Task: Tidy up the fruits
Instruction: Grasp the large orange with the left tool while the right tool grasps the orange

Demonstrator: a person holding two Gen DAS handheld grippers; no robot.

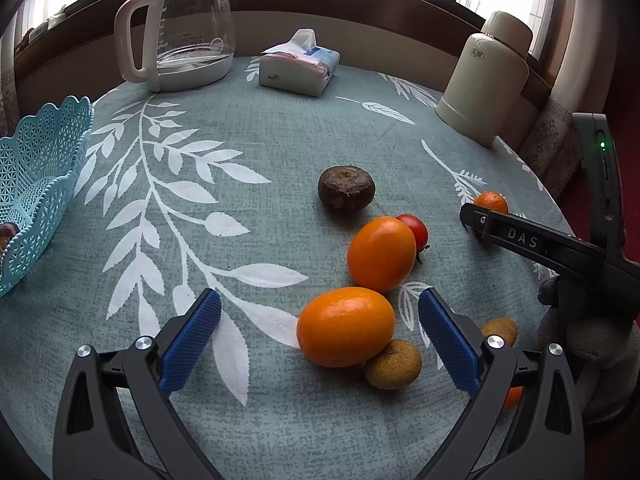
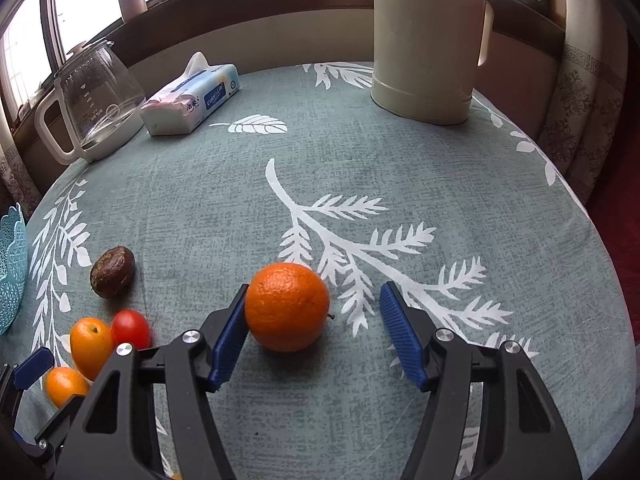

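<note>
Left wrist view showed your left gripper [image 1: 319, 336] held wide, its blue pads [image 1: 191, 341] apart and gripping nothing; between them, nearer the right pad, lay an orange oval fruit [image 1: 345, 326] touching a small tan round fruit [image 1: 393, 364] at its lower right. A second orange oval fruit [image 1: 381, 253] lay just beyond, against a red cherry tomato [image 1: 414, 229], and a dark brown fruit [image 1: 346, 187] sat apart, farther up the leaf-print tablecloth [image 1: 240, 240]. The turquoise lattice basket [image 1: 36, 184] stood at the table's left edge, well apart from the loose fruit, with something dark just visible inside at the frame edge. Right wrist view showed your right gripper [image 2: 314, 334] likewise spread wide, holding nothing; a round orange [image 2: 287, 306] rested on the cloth between the pads, touching the left pad [image 2: 230, 340] and clear of the right one. At the back of the table stood a glass kettle [image 2: 96, 100], a tissue pack [image 2: 192, 100] and a cream thermos jug [image 2: 426, 40]. Your right hand in a grey glove [image 1: 580, 320] was visible at the left view's right edge.
</note>
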